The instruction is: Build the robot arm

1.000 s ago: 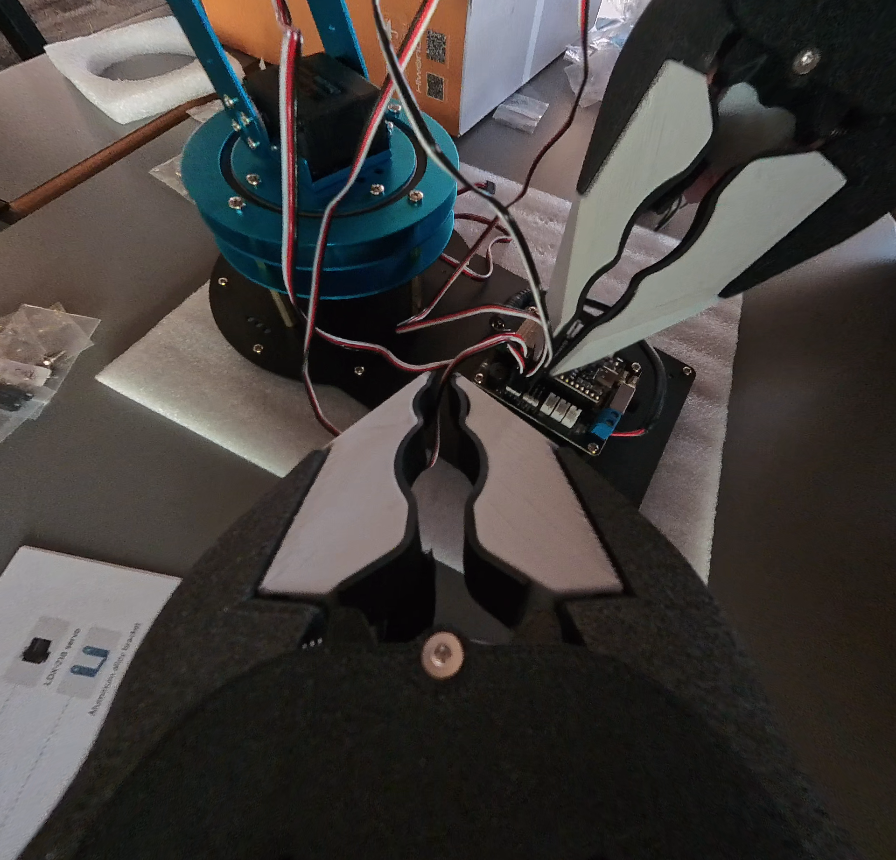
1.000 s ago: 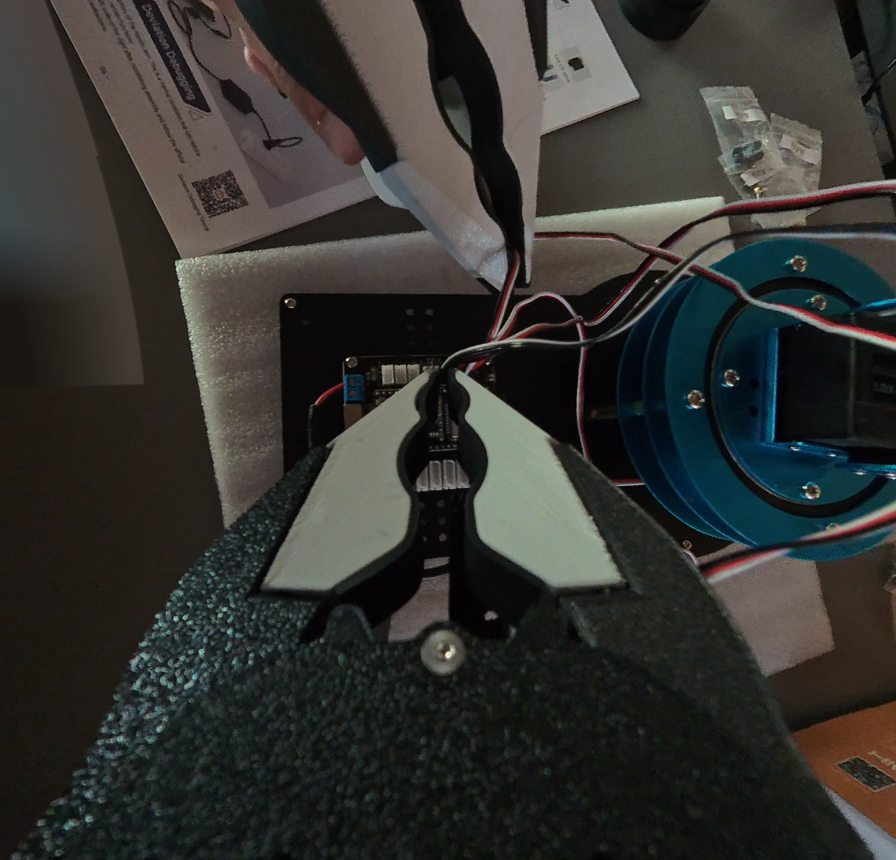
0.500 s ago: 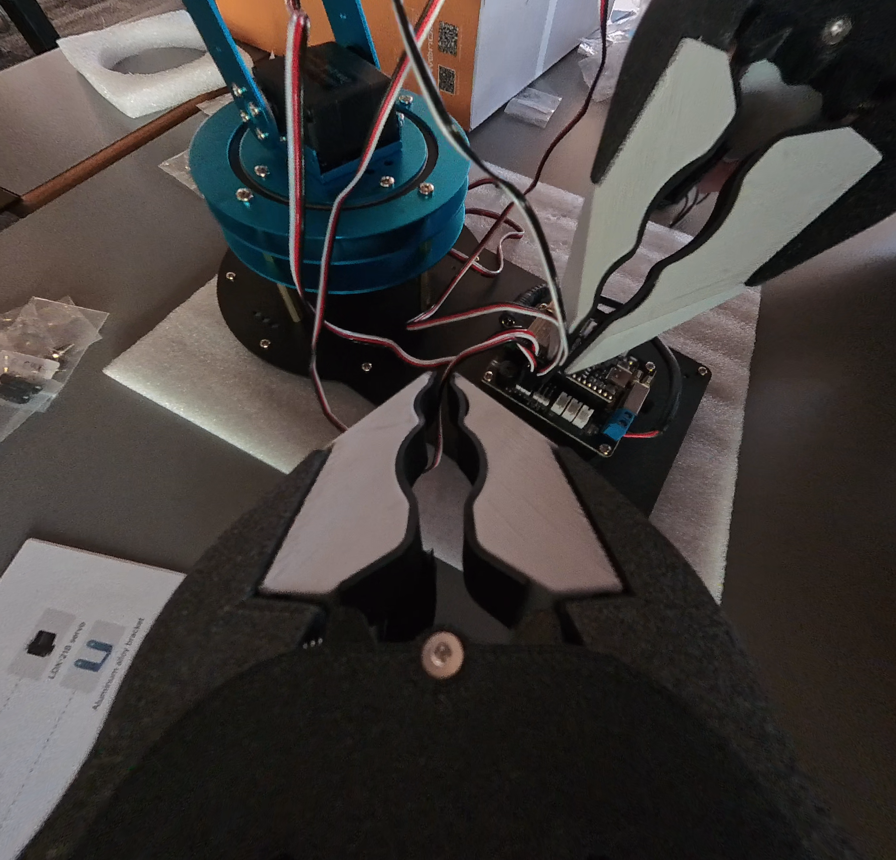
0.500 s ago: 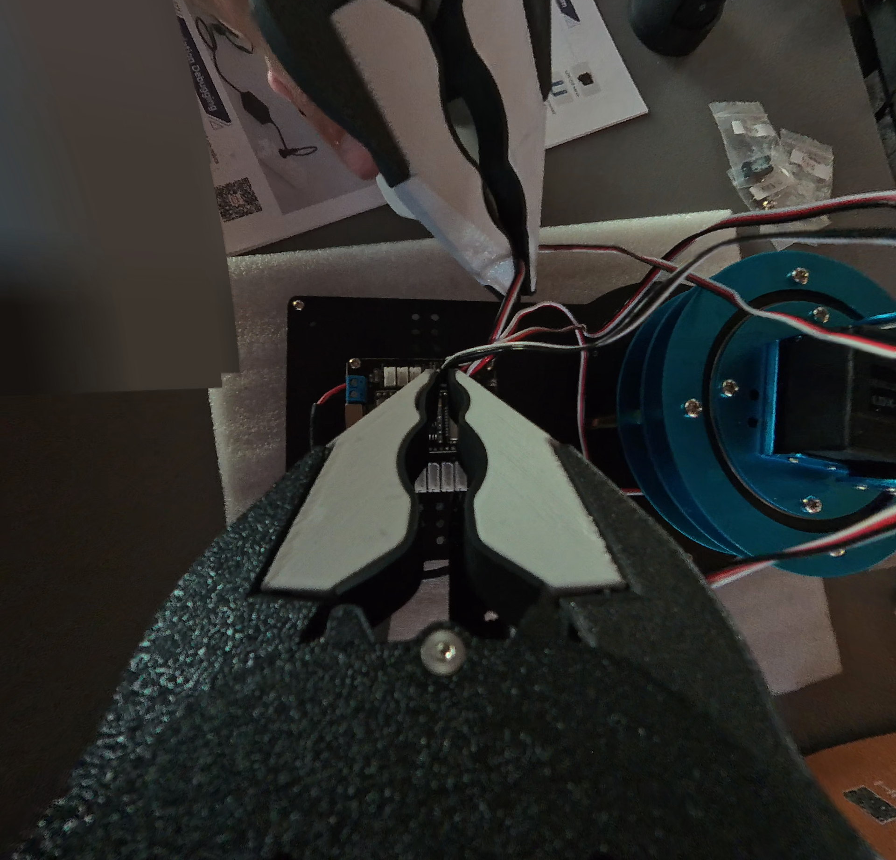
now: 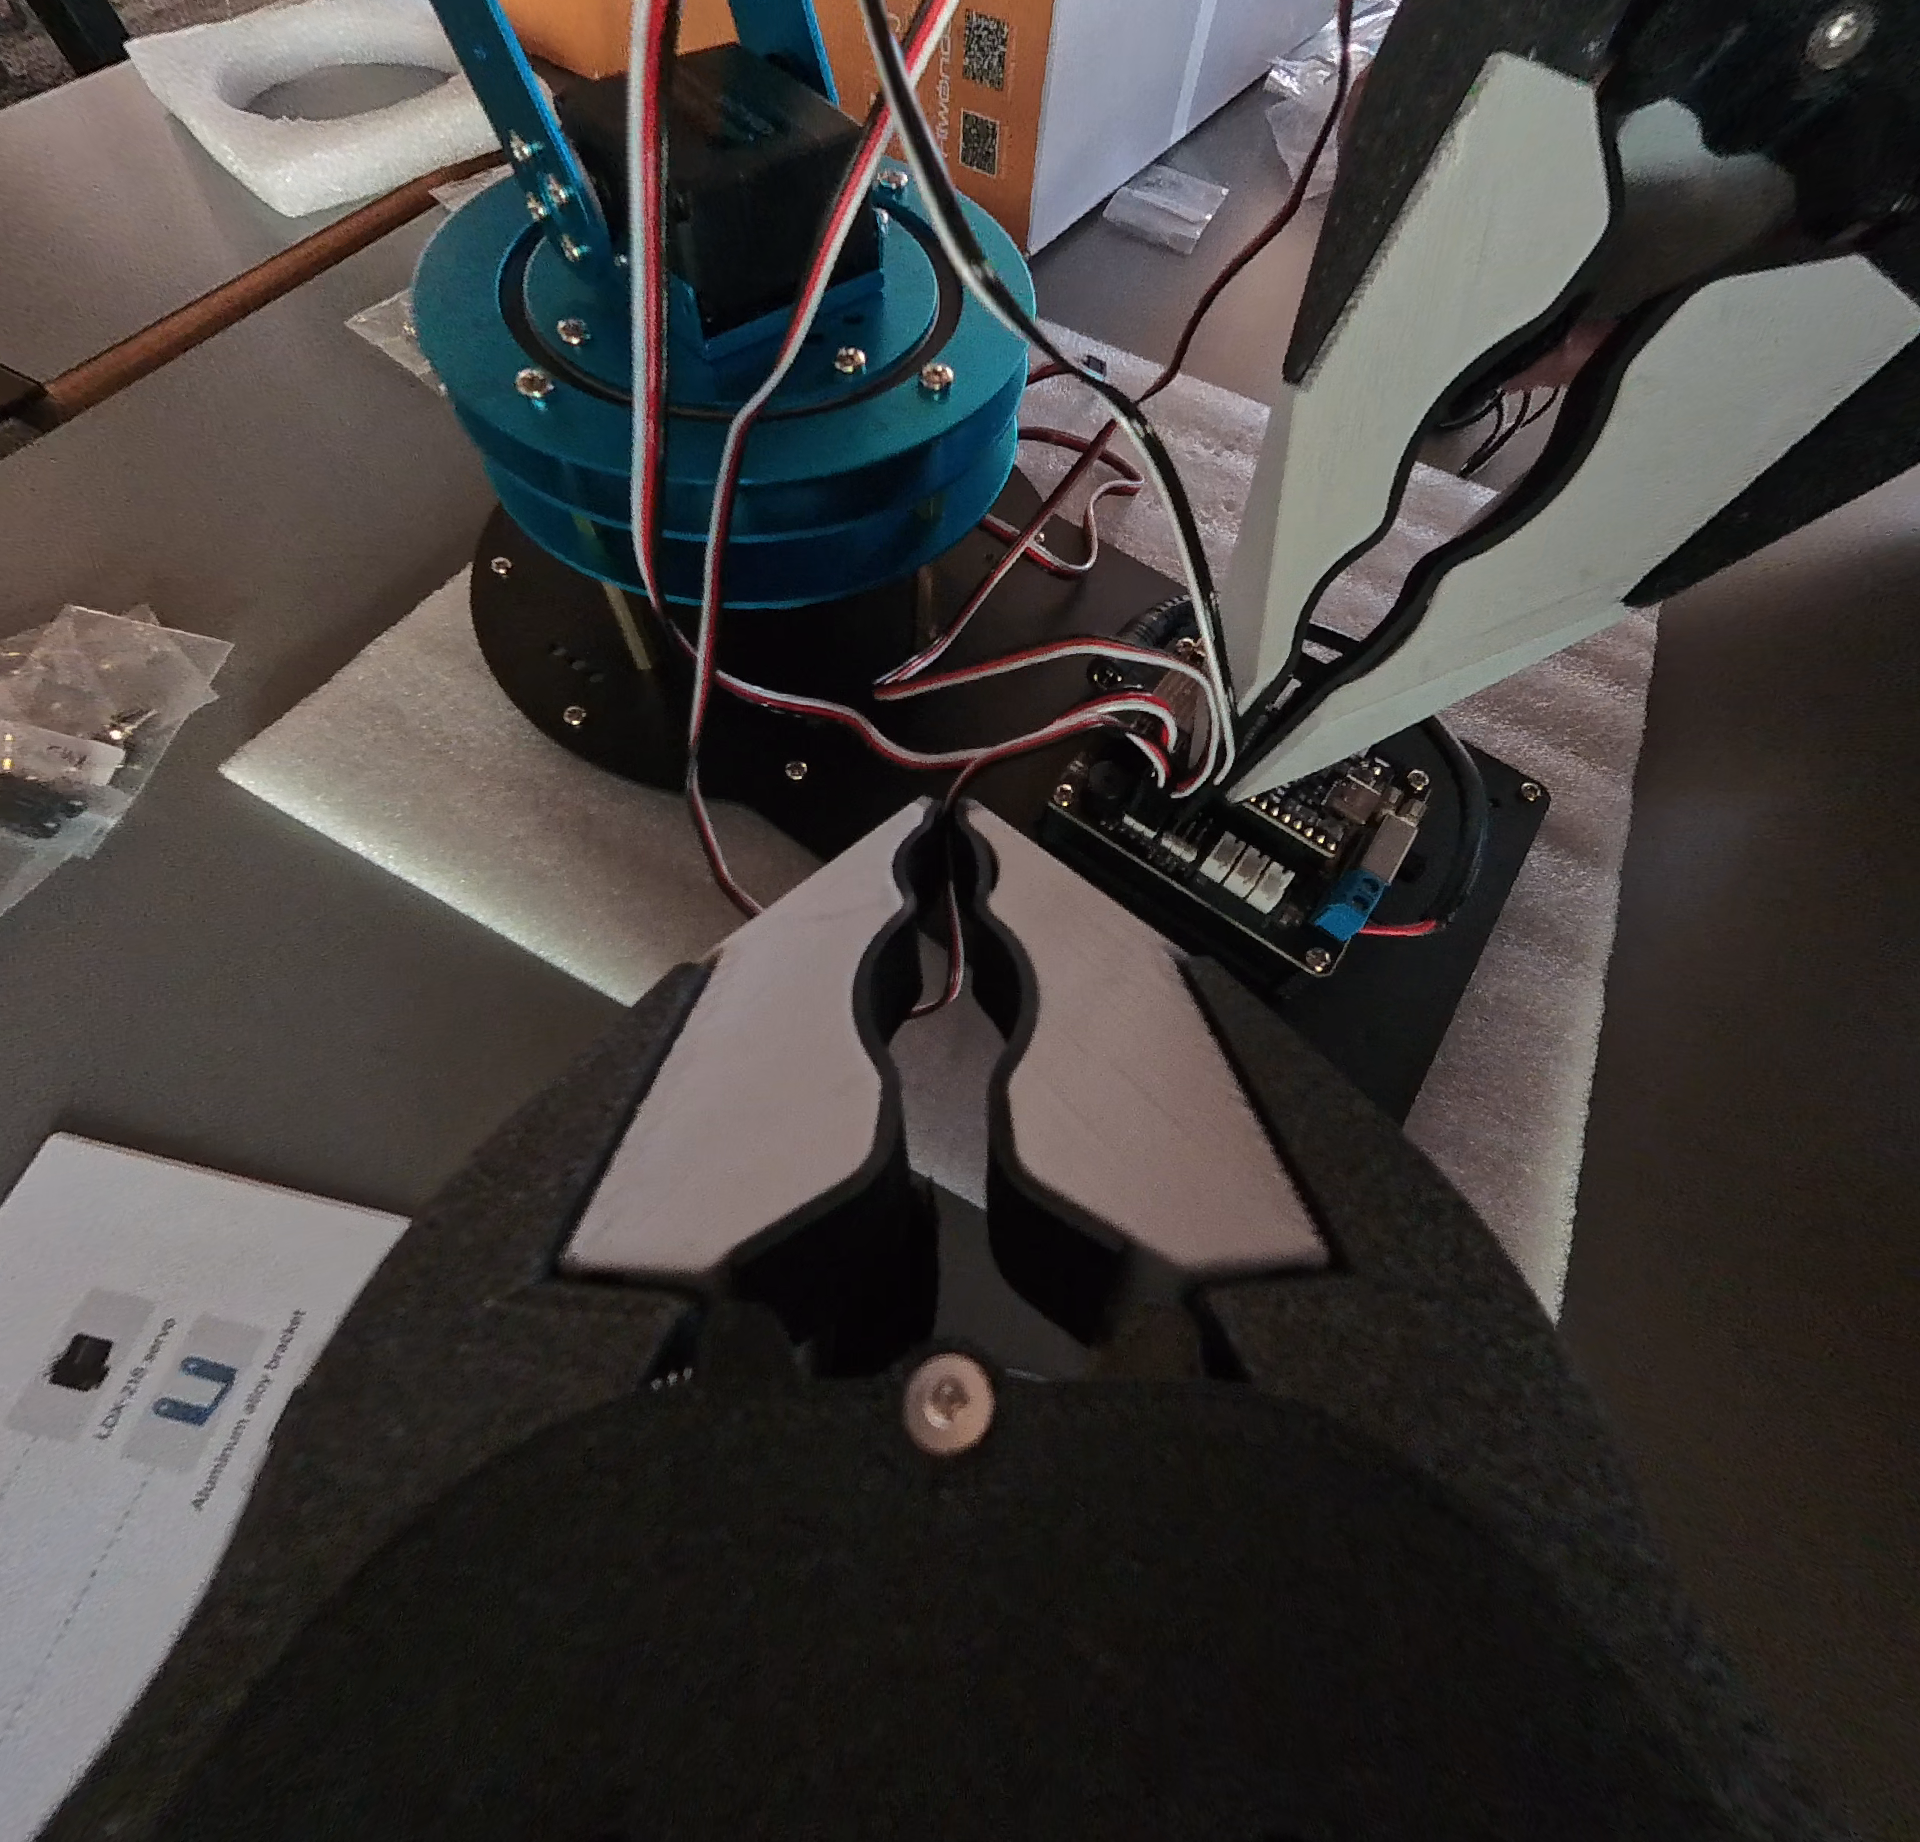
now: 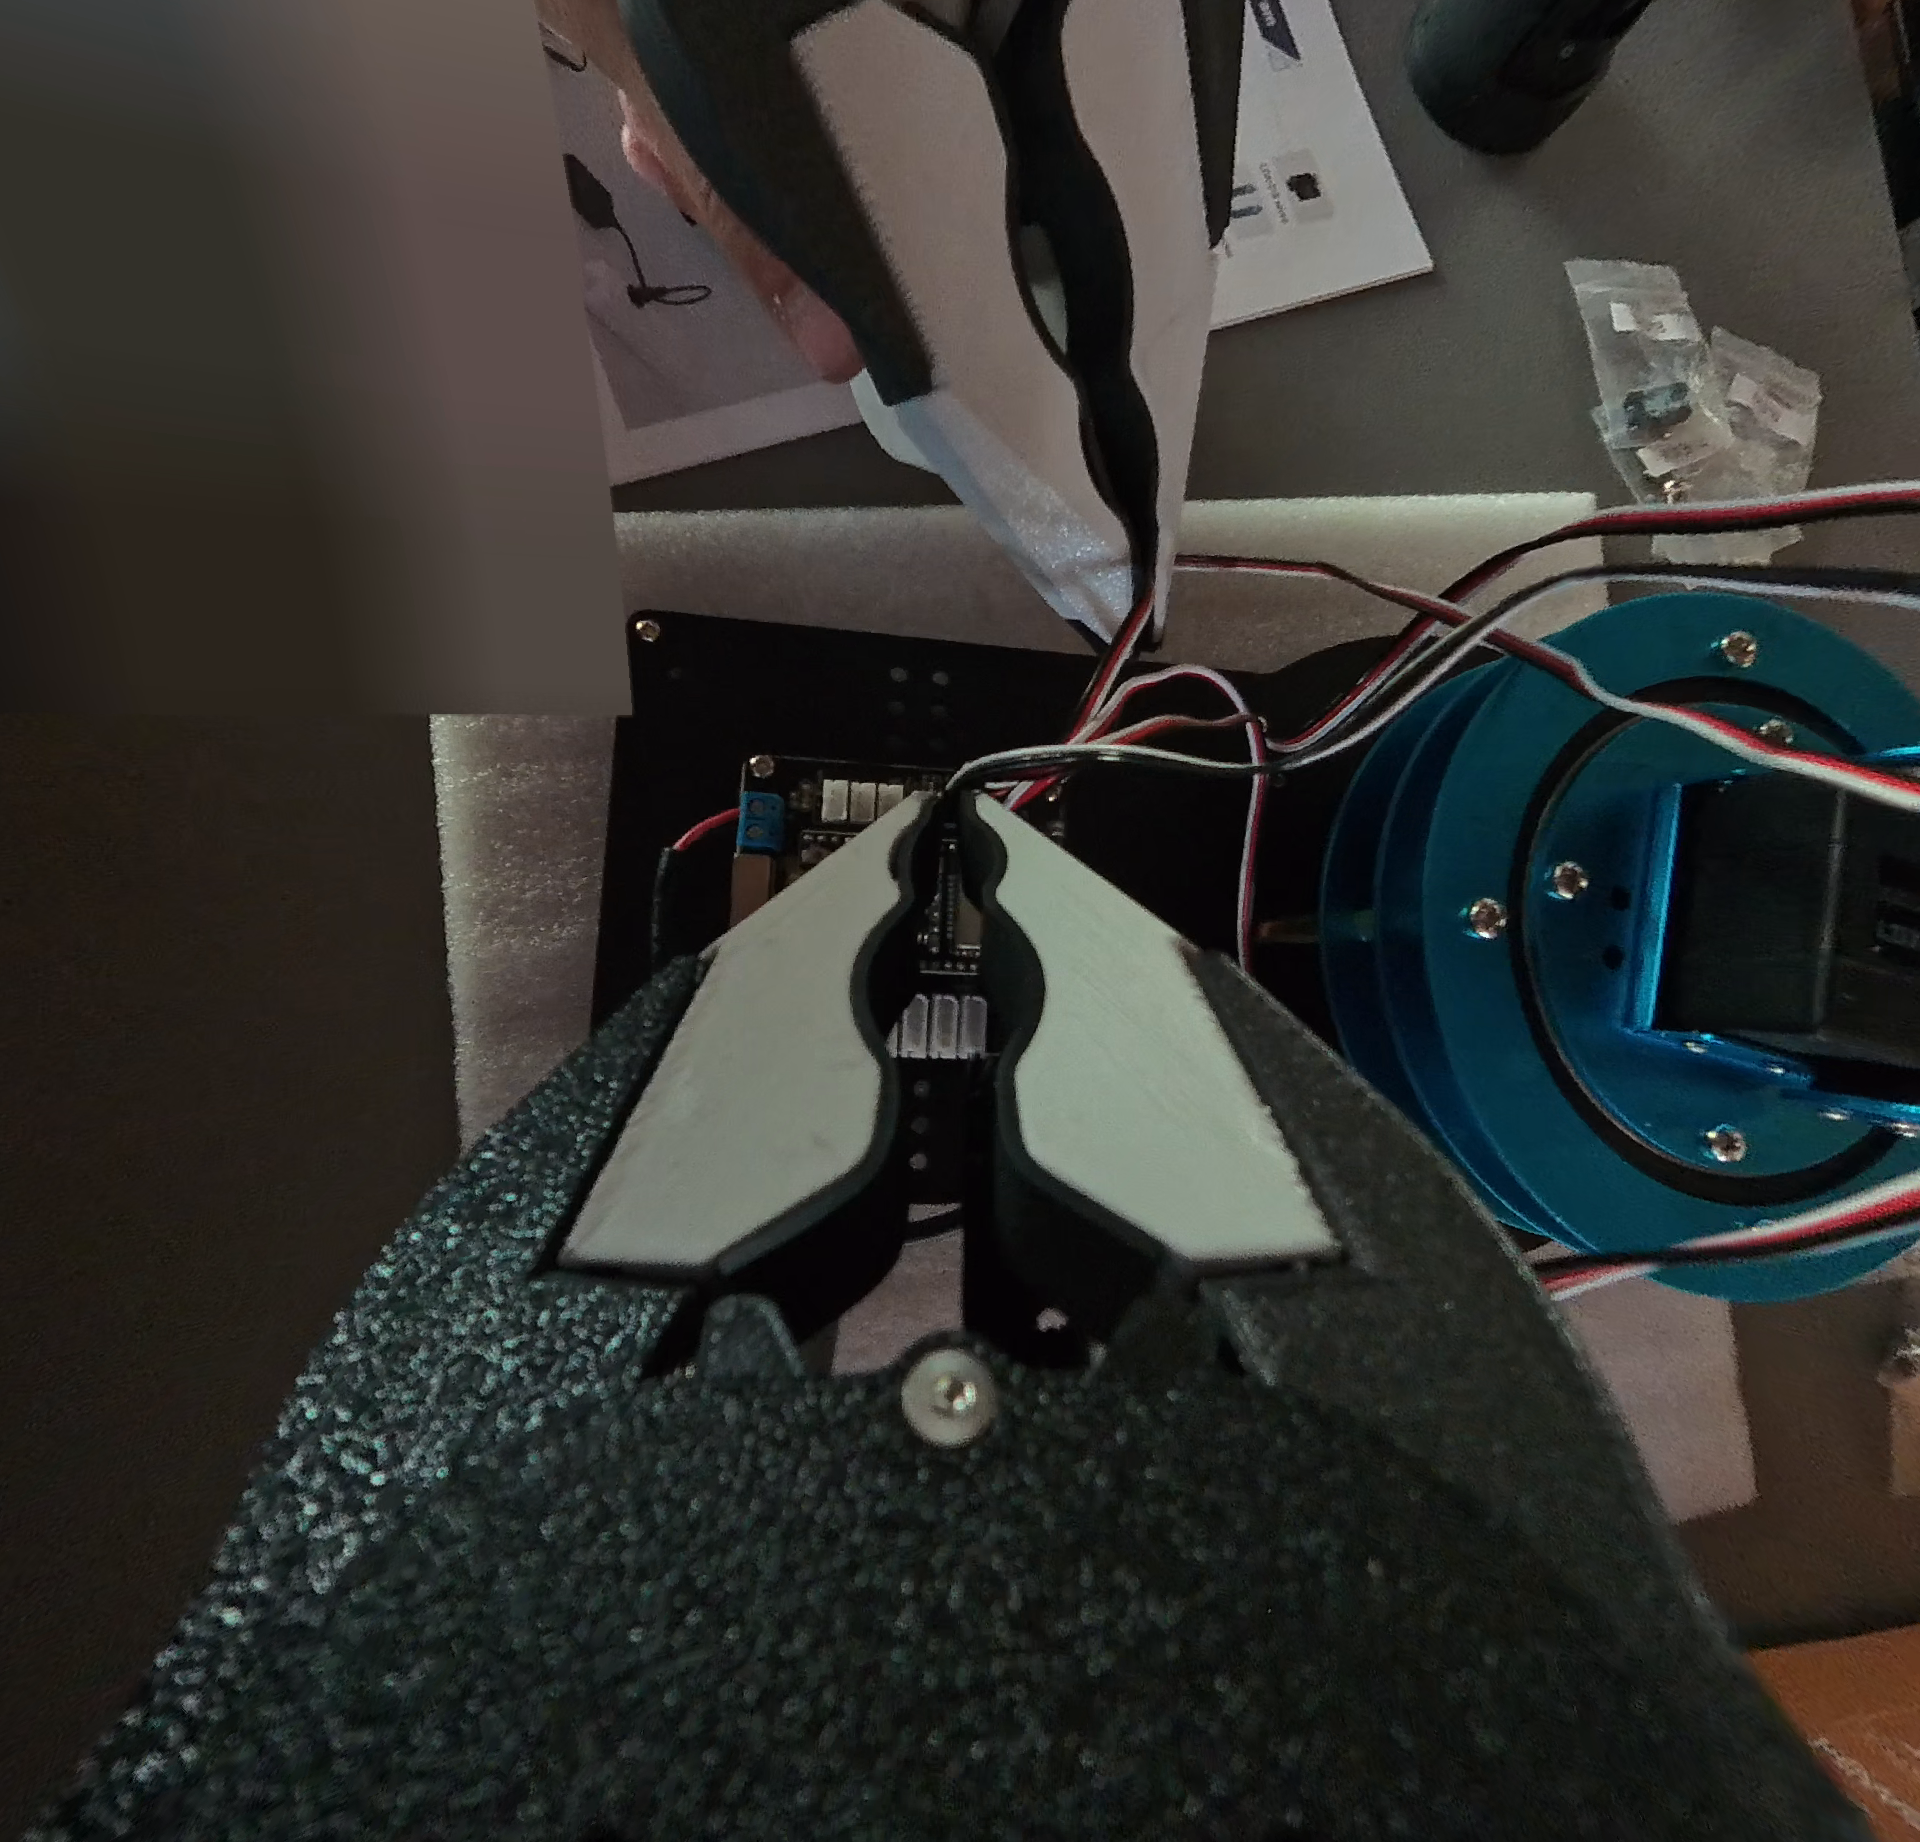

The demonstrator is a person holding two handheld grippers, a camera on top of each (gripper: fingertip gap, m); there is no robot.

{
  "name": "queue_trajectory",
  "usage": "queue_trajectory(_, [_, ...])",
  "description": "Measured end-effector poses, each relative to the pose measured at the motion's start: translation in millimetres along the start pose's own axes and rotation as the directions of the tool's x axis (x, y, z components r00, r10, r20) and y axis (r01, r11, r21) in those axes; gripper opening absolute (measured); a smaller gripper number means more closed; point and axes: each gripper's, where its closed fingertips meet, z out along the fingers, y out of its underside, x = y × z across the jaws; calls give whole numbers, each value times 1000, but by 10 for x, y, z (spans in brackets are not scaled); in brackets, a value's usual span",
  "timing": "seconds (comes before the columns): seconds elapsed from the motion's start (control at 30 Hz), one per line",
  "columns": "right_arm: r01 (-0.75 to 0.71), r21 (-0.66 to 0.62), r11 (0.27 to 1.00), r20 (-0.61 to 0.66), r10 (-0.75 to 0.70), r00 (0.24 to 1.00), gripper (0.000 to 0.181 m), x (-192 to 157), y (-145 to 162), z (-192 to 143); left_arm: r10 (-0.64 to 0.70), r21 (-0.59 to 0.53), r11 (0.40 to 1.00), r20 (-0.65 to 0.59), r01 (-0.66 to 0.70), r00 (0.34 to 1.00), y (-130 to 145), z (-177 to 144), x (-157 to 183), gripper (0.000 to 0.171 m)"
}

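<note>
The left tongs (image 5: 943, 805) have their white-faced fingers closed at the tips, pinching a thin red, white and black servo cable (image 5: 951, 919) that runs down between the wavy inner edges. From the pinch the cable rises toward the black circuit board with white sockets and a blue terminal block (image 5: 1262, 857).

The right tongs (image 6: 948, 800) also have their tips drawn together, over that board (image 6: 831, 805), on the end of a black-and-white wire lead (image 6: 1091, 758); in the left wrist view the same tongs (image 5: 1242, 779) come down steeply from the upper right, with their tips at the bunch of leads plugged into the board. Whether they grip a plug or the lead itself cannot be told.

The board sits on a black rectangular base plate (image 6: 831, 670), which lies on a sheet of white packing foam (image 5: 436, 753) on the grey surface (image 5: 260, 504). Just beside the board stands a blue anodised round turntable base of stacked discs (image 5: 727, 462) with a black servo block (image 5: 727, 182) on top, and several striped cables drape over it.

A white printed instruction sheet (image 5: 125, 1377) lies near the left tongs, clear plastic bags of small parts (image 5: 73, 712) lie to the left, and an orange and white cardboard box (image 5: 1091, 57) stands behind.
</note>
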Motion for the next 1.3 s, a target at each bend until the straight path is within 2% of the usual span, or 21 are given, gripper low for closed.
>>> queue_trajectory(0.23, [-86, 92, 992, 61, 80, 995, 1, -85, -49, -27, -5, -6, 1000, 3, 5, 1000, 18, 5, -14, 0])
queue_trajectory(0.27, [-73, 92, 993, 36, 69, 997, 0, -66, -37, -27, -4, -10, 1000, 5, 4, 1000, 26, 8, -15, 0])
queue_trajectory(0.33, [-34, 65, 997, -15, 35, 999, 1, -18, 4, -7, -4, -11, 1000, 5, 4, 1000, 31, 13, -14, 0])
queue_trajectory(0.63, [31, -7, 999, -50, -31, 998, 1, -10, 3, 6, -8, -13, 1000, -2, 8, 1000, 33, 12, -5, 0])
queue_trajectory(0.73, [11, -13, 1000, -54, -12, 998, 1, -13, 5, 9, -10, -9, 1000, -7, 10, 1000, 20, 0, -7, 0])
queue_trajectory(0.87, [-5, 5, 1000, -63, 5, 998, 1, -15, 9, 11, -28, -9, 1000, -11, 28, 1000, 9, -14, -21, 5])
queue_trajectory(0.93, [4, 6, 1000, -77, -4, 997, 1, -15, 12, 11, -38, -4, 999, -3, 38, 999, -18, -45, -52, 14])
queue_trajectory(1.1, [18, -8, 1000, -105, -19, 994, 1, -14, 12, 12, -120, 117, 985, -62, 126, 991, -321, -328, -151, 33])
queue_trajectory(1.23, [0, 5, 1000, -92, 1, 996, 1, -12, 10, 10, -108, 260, 958, -72, 123, 992, -636, -608, -175, 31])
queue_trajectory(1.3, [-1, 16, 1000, -95, 2, 995, 1, -12, 9, 9, -47, 298, 951, -143, 88, 989, -734, -708, 23, 19])
